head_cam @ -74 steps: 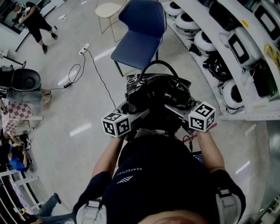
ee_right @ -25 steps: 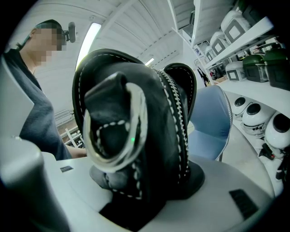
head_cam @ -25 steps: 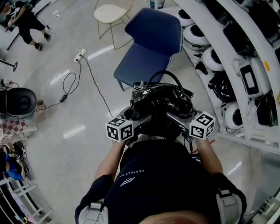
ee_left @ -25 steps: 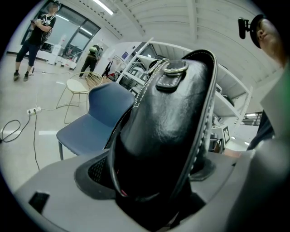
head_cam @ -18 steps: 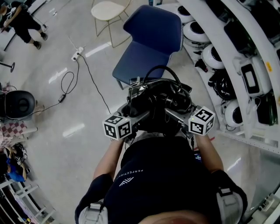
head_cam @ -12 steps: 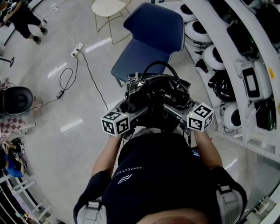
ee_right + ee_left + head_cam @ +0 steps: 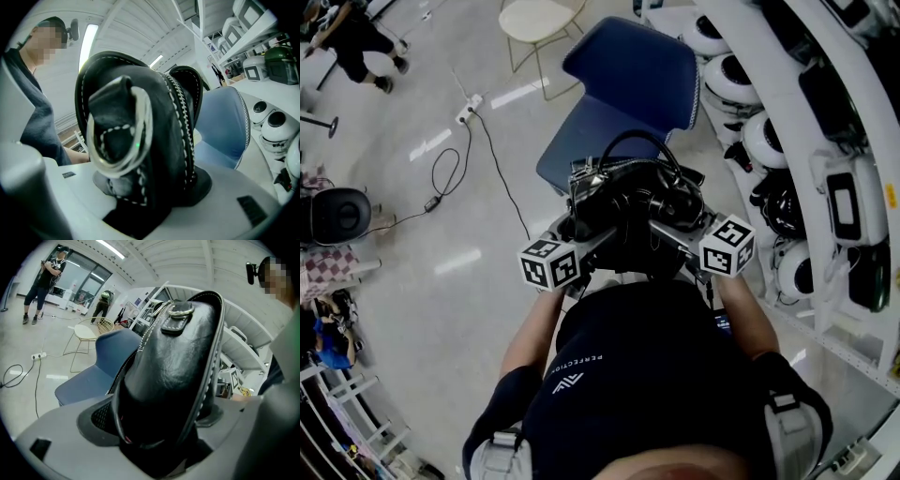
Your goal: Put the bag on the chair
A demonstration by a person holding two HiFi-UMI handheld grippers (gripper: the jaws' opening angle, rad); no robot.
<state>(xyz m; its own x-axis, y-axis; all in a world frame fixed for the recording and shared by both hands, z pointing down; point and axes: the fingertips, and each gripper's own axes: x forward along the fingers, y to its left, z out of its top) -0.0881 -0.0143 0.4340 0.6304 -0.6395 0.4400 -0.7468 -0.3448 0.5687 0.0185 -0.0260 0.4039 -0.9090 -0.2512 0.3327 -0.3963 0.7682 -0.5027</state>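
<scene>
One bag [image 7: 636,202], two grippers, two chairs. The left gripper [image 7: 154,427] and right gripper [image 7: 150,187] each clamp an end of the bag, their jaws spread wide by its bulk. It hangs in the air on the person's side of the blue chair [image 7: 623,89], close to the seat's front edge and not on it. A cream chair [image 7: 534,19] stands beyond the blue one.

Only the head view shows both grips at once, the handle [image 7: 639,145] arching up, a cable [image 7: 492,159] on the floor left of the chair, and shelves [image 7: 825,141] to its right. The left gripper view alone shows two people [image 7: 44,287] standing far behind the chair. The right gripper view alone shows a metal ring [image 7: 119,136] at the bag's end.

The bag is glossy black leather with white stitching and a zip [image 7: 180,117].
</scene>
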